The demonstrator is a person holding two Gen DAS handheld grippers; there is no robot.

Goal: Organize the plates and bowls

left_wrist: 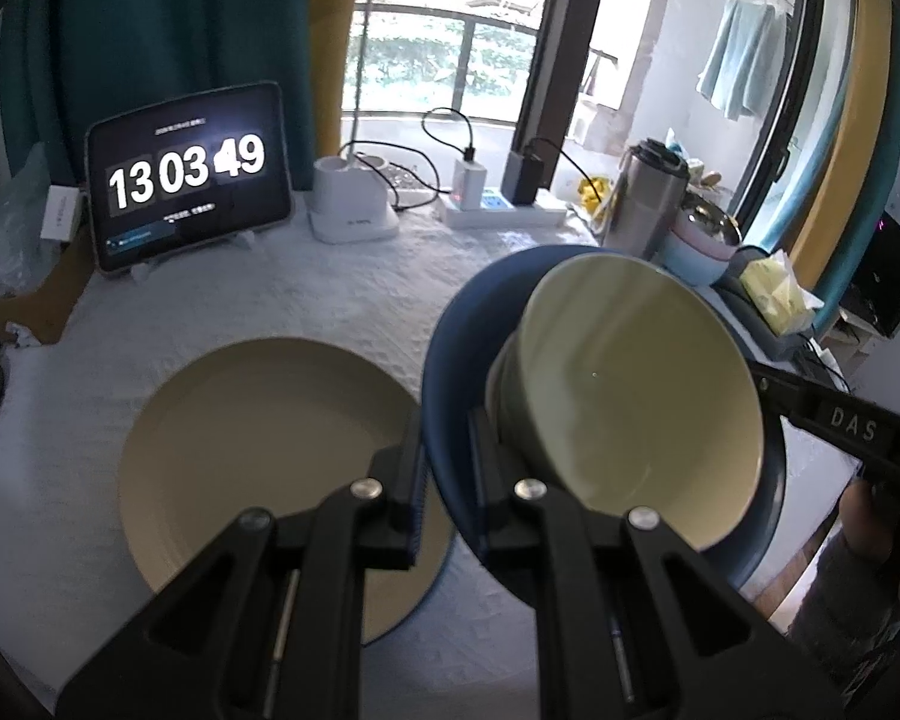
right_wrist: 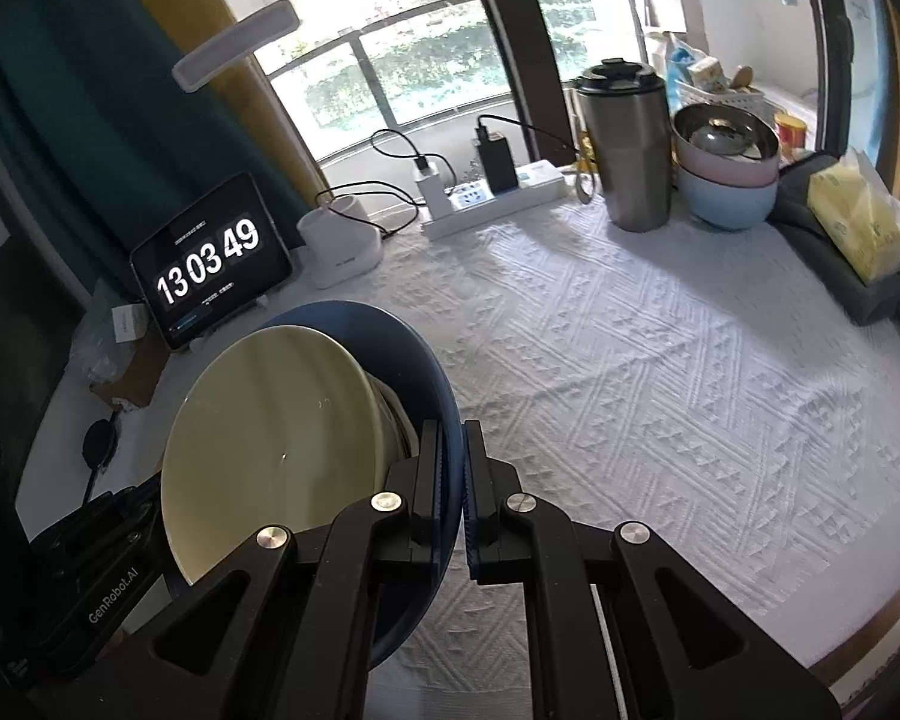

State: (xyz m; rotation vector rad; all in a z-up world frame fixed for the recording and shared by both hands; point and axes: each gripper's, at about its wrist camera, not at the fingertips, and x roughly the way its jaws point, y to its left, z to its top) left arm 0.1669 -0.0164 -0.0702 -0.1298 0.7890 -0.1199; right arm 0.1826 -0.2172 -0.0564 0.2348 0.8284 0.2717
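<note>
A dark blue plate (left_wrist: 450, 354) is held tilted on edge above the table, with a green bowl with a cream inside (left_wrist: 642, 384) resting in it. My left gripper (left_wrist: 447, 468) is shut on the blue plate's rim. My right gripper (right_wrist: 450, 480) is shut on the opposite rim of the same blue plate (right_wrist: 408, 354), and the green bowl (right_wrist: 270, 444) shows to its left. A cream plate with a blue underside (left_wrist: 258, 456) lies flat on the white tablecloth, below and left of the held stack.
A tablet clock (left_wrist: 189, 174) and white lamp base (left_wrist: 351, 204) stand at the back. A power strip (right_wrist: 492, 198), steel tumbler (right_wrist: 627, 144), stacked pastel bowls (right_wrist: 726, 180) and tissue pack (right_wrist: 864, 222) line the far right. White textured cloth (right_wrist: 630, 360) covers the table.
</note>
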